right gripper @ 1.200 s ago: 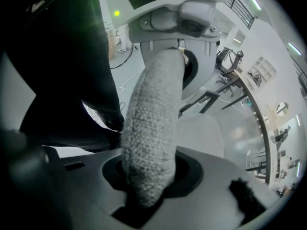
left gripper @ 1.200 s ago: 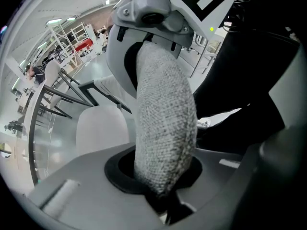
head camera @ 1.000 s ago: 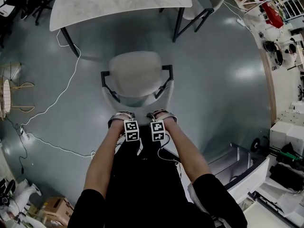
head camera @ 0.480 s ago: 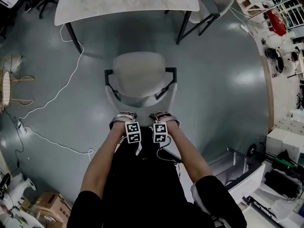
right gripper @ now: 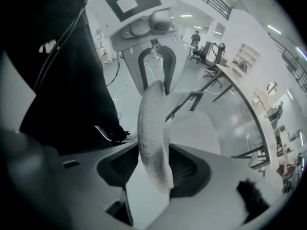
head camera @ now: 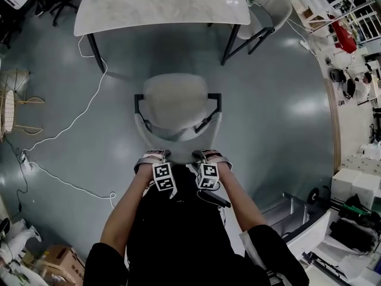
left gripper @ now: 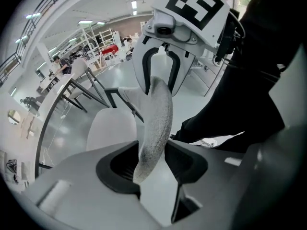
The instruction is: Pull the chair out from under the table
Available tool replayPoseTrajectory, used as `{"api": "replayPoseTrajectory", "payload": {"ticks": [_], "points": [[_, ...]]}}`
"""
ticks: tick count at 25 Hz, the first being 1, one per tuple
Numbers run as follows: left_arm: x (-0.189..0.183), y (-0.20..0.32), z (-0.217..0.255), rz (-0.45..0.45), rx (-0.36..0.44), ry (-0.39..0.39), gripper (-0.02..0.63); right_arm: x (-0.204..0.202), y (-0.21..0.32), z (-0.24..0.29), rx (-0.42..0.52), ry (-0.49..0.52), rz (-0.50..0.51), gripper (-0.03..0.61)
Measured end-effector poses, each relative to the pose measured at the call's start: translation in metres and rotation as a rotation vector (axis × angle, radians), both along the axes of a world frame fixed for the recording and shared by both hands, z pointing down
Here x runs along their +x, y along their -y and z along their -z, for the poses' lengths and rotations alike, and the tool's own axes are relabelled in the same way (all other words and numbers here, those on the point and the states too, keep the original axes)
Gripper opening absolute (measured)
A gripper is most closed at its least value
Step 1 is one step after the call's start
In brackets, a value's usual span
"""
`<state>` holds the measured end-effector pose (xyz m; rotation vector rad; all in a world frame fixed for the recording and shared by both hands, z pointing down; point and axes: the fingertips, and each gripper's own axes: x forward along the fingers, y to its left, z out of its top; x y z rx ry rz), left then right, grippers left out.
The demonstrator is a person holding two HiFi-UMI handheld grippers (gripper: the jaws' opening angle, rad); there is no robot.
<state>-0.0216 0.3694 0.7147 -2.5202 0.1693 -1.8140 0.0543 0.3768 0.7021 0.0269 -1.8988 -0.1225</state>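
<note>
Left gripper (left gripper: 152, 164): jaws wide, just been opening, not clamping; backrest top edge (left gripper: 156, 121) of pale grey upholstered chair (head camera: 175, 97) stands between them. Right gripper (right gripper: 152, 166): same, wide, just been opening, edge between, unclamped. Chair clear of white marble-top table (head camera: 161, 5), table at its 12 o'clock.

Your chair (head camera: 177, 106) stands clear of the table (head camera: 161, 5). Your left gripper (head camera: 155, 154) and right gripper (head camera: 209, 154), jaws just opening, sit over its backrest rim, which lies between them.
</note>
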Motion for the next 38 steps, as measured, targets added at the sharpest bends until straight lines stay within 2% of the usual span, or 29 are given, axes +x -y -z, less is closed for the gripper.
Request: {"api": "replayPoseTrajectory", "payload": {"ticks": [5,11,19,22,25,29,32,35,38], "points": [[-0.008,0.006,0.028,0.038,0.033,-0.024,0.193,0.009,0.010,0.022,0.014,-0.010,-0.037,0.199],[-0.008,0.015,0.064,0.107,0.055,-0.106,0.192,0.022,0.018,0.038,0.035,0.000,-0.104,0.199],[-0.009,0.028,0.100,0.177,0.100,-0.179,0.191,0.020,0.047,0.077,0.110,0.108,-0.229,0.199],[-0.006,0.034,0.119,0.270,0.070,-0.264,0.170,0.014,0.064,0.110,0.091,0.245,-0.345,0.199],[-0.003,0.047,0.150,0.379,0.080,-0.378,0.124,0.011,0.092,0.159,0.108,0.433,-0.515,0.196],[-0.004,0.066,0.196,0.509,0.178,-0.511,0.011,0.019,0.119,0.228,0.219,0.679,-0.700,0.085],[-0.009,0.078,0.229,0.582,0.238,-0.603,0.009,0.021,0.125,0.272,0.237,0.841,-0.775,0.054],[-0.016,0.086,0.258,0.638,0.274,-0.703,0.009,0.023,0.128,0.304,0.278,0.942,-0.828,0.026],[-0.019,0.091,0.291,0.659,0.362,-0.762,0.008,0.030,0.130,0.338,0.356,1.034,-0.890,0.017]]}}
